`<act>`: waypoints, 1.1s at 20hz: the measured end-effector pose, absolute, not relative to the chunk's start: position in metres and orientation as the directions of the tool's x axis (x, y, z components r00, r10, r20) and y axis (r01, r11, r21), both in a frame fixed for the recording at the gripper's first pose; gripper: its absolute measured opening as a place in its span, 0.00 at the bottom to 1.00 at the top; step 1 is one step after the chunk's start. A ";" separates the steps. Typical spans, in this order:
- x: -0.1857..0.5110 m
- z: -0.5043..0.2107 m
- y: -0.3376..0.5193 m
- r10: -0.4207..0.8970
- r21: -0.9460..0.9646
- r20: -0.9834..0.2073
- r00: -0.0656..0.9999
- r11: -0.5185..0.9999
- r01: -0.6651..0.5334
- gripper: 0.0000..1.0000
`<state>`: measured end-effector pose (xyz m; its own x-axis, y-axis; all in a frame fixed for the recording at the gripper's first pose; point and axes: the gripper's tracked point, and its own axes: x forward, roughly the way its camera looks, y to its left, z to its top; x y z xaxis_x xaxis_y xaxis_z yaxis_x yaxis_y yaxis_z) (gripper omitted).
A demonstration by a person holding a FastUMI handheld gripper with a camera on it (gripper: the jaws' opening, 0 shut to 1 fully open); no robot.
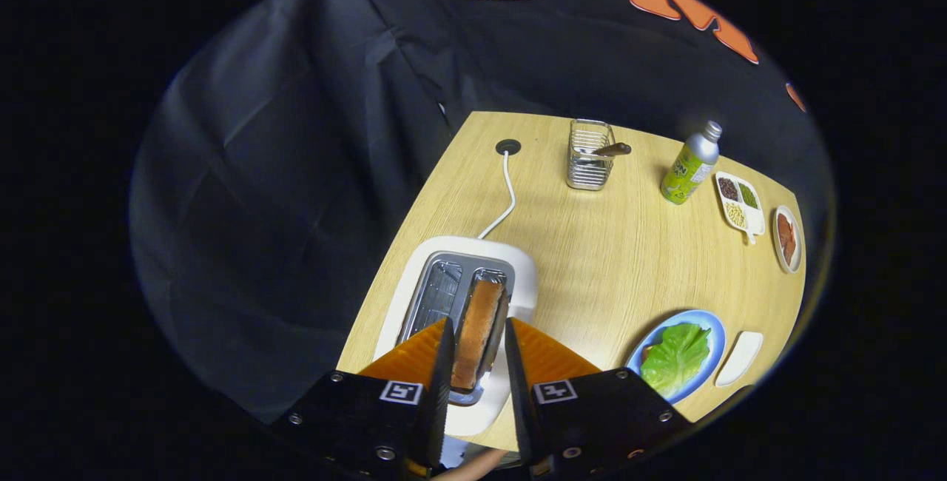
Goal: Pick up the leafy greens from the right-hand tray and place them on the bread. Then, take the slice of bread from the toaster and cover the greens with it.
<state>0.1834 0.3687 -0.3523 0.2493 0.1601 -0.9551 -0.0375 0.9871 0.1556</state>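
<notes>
The gripper (477,351) hangs over the toaster (462,296), its fingers parted on either side of the bread slice (477,333) standing in the right slot, not clearly pressing it. Closing off-centre could crumble the crust or snag the slot's edge. The greens (675,357) already lie on the blue plate (706,322). The white cord (507,192), wire basket (590,155) and bottle (692,166) stand well apart, blocking nothing.
</notes>
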 end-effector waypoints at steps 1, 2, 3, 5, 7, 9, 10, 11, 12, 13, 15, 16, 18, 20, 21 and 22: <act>0.184 -0.354 0.371 0.168 0.170 -0.954 0.247 0.985 -0.013 0.33; 0.187 -0.354 0.371 0.175 0.181 -0.952 0.251 0.983 0.003 0.29; 0.189 -0.354 0.372 0.183 0.192 -0.949 0.258 0.981 0.011 0.21; 0.187 -0.351 0.372 0.195 0.208 -0.945 0.263 0.978 0.021 0.15; 0.187 -0.343 0.373 0.212 0.226 -0.937 0.277 0.974 0.019 0.12; 0.188 -0.330 0.372 0.238 0.255 -0.922 0.304 0.967 0.016 0.09; 0.188 -0.322 0.371 0.252 0.272 -0.914 0.317 0.962 0.021 0.08; 0.188 -0.313 0.370 0.266 0.294 -0.905 0.333 0.955 0.034 0.08; 0.188 -0.304 0.368 0.282 0.315 -0.896 0.344 0.948 0.042 0.08; 0.189 -0.296 0.364 0.297 0.334 -0.885 0.358 0.942 0.045 0.08; 0.187 -0.278 0.357 0.321 0.367 -0.864 0.387 0.929 0.047 0.08; 0.186 -0.270 0.353 0.334 0.381 -0.851 0.406 0.924 0.038 0.08; 0.185 -0.254 0.344 0.349 0.399 -0.825 0.444 0.917 0.021 0.08; 0.185 -0.238 0.333 0.363 0.418 -0.798 0.480 0.908 0.008 0.08; 0.184 -0.231 0.326 0.365 0.422 -0.787 0.497 0.907 0.001 0.08; 0.182 -0.227 0.316 0.364 0.420 -0.781 0.507 0.908 -0.003 0.08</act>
